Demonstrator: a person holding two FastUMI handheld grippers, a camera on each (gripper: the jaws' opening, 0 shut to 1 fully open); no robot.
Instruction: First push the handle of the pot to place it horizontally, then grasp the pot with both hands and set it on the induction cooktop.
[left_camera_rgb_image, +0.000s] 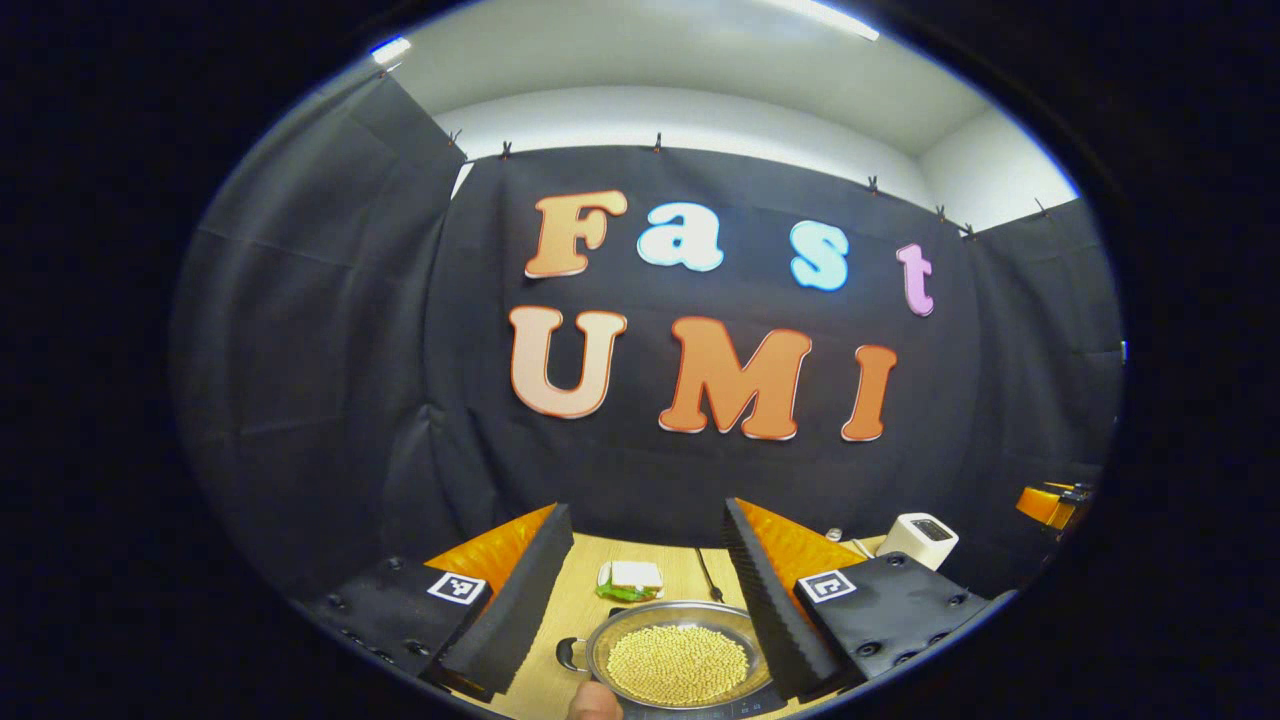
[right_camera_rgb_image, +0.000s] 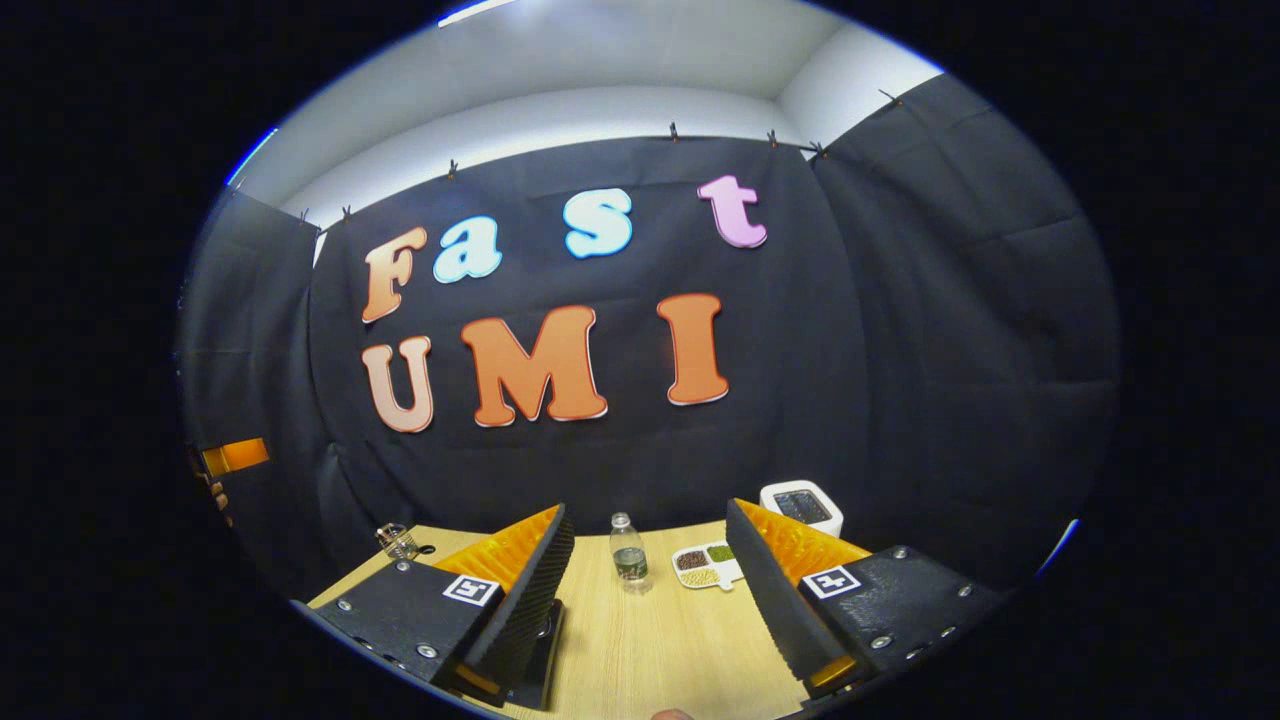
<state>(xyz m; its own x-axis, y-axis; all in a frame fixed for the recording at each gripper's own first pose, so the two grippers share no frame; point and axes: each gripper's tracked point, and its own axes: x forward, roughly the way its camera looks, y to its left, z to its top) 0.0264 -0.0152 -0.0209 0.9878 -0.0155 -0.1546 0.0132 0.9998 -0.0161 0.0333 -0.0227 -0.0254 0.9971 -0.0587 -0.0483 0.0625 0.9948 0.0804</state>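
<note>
My left fingers (left_camera_rgb_image: 640, 590) stand wide apart with the pot (left_camera_rgb_image: 677, 660) of pale beans straight ahead between them, near the tabletop's (left_camera_rgb_image: 580, 600) front edge. My right fingers (right_camera_rgb_image: 650, 590) gape wide too, over bare wood.

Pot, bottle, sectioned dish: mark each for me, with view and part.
Pot (left_camera_rgb_image: 678, 664): left gripper view, on the beans inside it.
Bottle (right_camera_rgb_image: 628, 556): right gripper view, mid body.
Sectioned dish (right_camera_rgb_image: 707, 566): right gripper view, centre of the tray.
</note>
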